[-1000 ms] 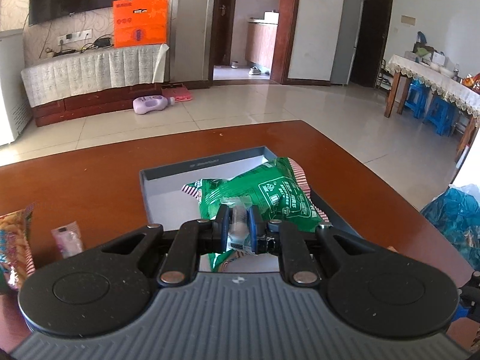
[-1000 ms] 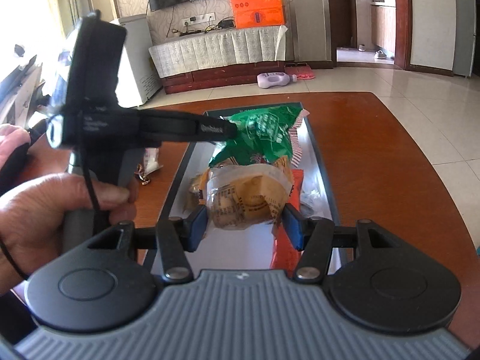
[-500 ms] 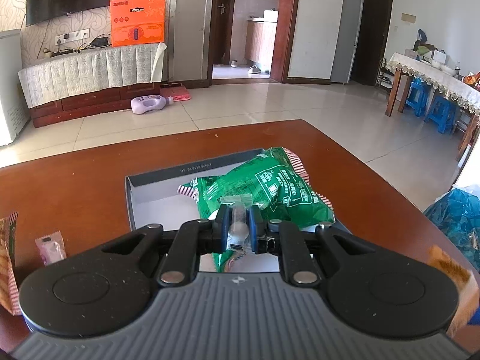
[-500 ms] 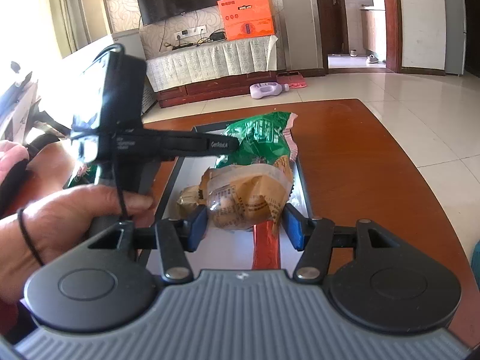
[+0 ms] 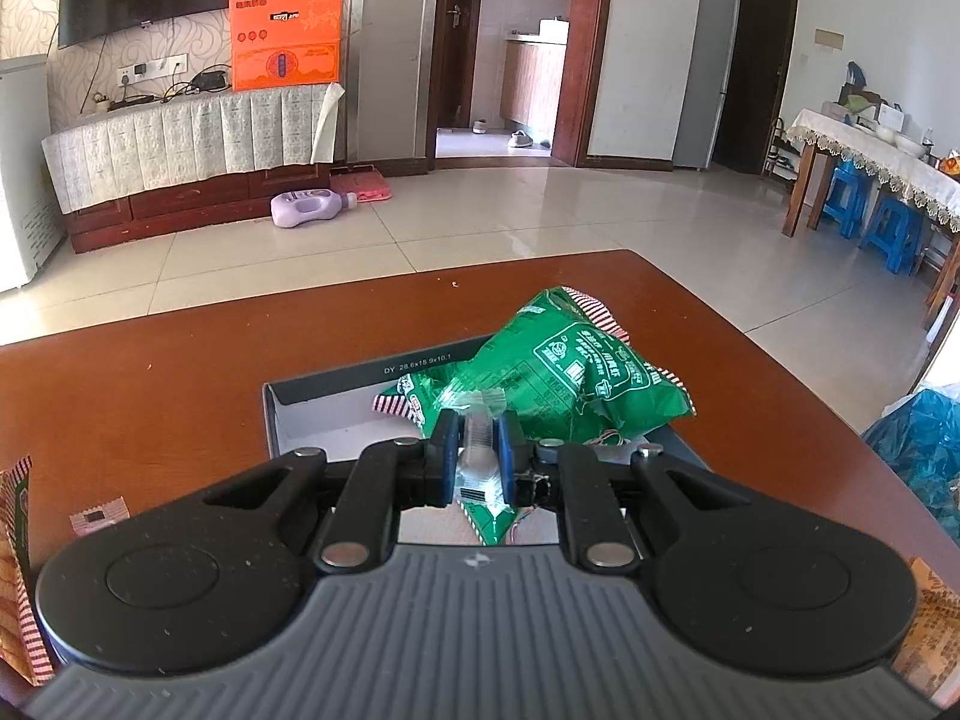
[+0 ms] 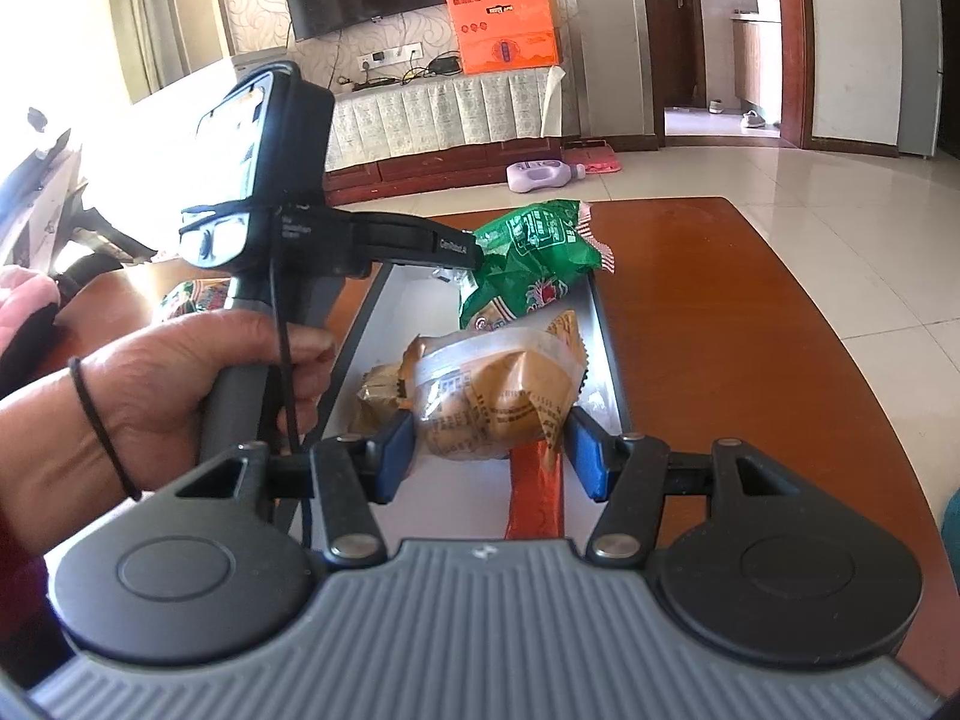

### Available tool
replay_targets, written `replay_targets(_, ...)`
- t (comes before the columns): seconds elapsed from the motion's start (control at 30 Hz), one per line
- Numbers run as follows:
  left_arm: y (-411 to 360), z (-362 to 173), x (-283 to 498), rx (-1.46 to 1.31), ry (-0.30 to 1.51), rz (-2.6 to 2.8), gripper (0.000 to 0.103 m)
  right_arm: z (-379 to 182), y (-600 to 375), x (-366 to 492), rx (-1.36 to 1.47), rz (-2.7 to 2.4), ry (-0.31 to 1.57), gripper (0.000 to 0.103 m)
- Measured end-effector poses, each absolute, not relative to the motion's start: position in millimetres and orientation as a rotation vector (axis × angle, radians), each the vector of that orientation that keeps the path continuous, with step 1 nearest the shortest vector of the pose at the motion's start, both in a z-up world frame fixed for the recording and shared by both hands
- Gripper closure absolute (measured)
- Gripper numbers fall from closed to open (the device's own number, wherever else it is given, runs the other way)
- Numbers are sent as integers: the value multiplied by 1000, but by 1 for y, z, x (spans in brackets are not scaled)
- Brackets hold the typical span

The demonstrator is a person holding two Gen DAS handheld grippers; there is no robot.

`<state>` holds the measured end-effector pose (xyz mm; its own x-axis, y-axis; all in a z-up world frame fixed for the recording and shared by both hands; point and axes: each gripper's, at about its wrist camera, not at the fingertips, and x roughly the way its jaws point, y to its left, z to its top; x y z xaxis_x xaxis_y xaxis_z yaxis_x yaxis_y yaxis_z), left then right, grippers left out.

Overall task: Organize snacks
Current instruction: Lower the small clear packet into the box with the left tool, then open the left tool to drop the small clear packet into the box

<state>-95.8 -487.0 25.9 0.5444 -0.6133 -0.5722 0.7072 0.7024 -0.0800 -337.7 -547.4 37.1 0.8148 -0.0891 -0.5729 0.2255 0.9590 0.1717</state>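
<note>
**Two packets held over one tray**

While my left tongs [image 5: 477, 459] pinch the clear edge of one crinkly green foil snack bag [image 5: 564, 372], my right tongs [image 6: 489, 447] clamp one tan plastic-wrapped pastry packet [image 6: 498, 402]. Both hang over the single grey rectangular cardboard tray [image 5: 336, 381] on the brown wooden table [image 5: 150, 384].

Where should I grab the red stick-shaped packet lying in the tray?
Probably across the near half of the red packet, from above, jaws straddling its narrow width. It lies flat and lengthwise on the tray floor, and the brown snack bag in the right gripper covers its far end.
</note>
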Motion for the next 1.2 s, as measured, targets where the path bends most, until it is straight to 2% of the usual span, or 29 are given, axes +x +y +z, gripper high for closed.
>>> replay_targets(0.8,-487,24,-107,178,604,-777,86,34,-545,-333,229,-161,617,46)
replay_targets(0.87,-487,24,-107,179,606,-775,83,35,-545,-333,227,-160,615,46)
replay_targets(0.93,-488,24,-108,184,604,-766,68,36,-544,-333,227,-161,614,46)
replay_targets(1.0,-489,25,-110,185,599,-760,61,37,-544,-333,227,-161,615,46)
replay_targets(1.2,-487,26,-112,190,597,-764,58,36,-544,-332,223,-163,620,46)
